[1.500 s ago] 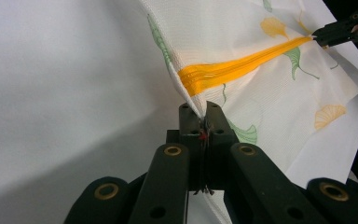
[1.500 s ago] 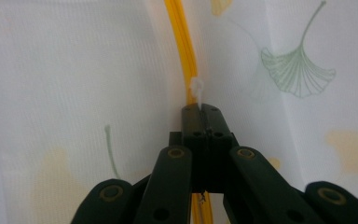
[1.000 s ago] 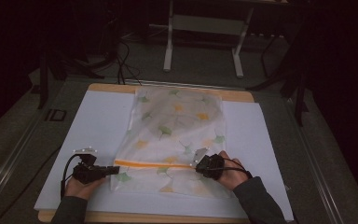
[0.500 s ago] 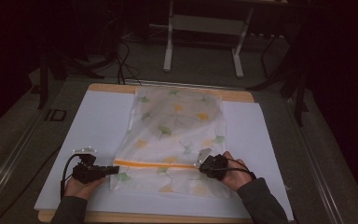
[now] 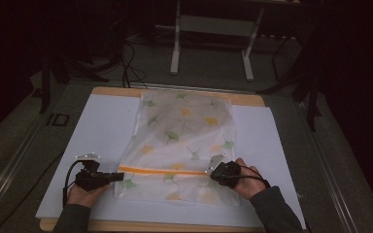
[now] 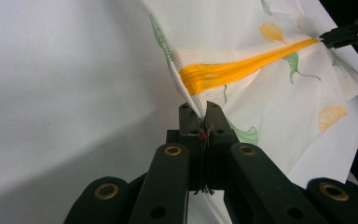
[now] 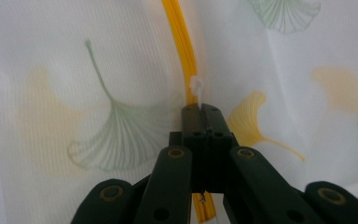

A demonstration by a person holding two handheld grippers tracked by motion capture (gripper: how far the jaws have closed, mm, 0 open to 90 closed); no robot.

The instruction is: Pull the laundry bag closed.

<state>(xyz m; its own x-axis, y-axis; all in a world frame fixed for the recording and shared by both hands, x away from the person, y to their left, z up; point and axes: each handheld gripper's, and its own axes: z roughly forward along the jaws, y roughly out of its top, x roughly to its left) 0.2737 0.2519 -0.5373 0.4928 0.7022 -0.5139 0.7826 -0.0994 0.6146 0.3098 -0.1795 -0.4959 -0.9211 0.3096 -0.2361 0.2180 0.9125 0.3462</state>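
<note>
A white mesh bag (image 5: 184, 136) printed with green and yellow ginkgo leaves lies flat on the white sheet (image 5: 97, 126). An orange zipper (image 5: 162, 171) runs across its near end. My left gripper (image 5: 119, 177) is shut on the bag's left edge, just below the zipper's end (image 6: 200, 109). My right gripper (image 5: 211, 171) is at the zipper's right end. Its jaws are shut on the small white zipper pull (image 7: 197, 88), which sticks out past the tips (image 7: 202, 109). The zipper (image 6: 242, 70) is stretched straight between the two grippers.
The sheet covers a wooden tabletop (image 5: 111, 91). Behind the table stands a metal frame (image 5: 211, 43), with cables (image 5: 126, 58) on the dark floor. A small dark block (image 5: 57, 119) lies off the table's left side.
</note>
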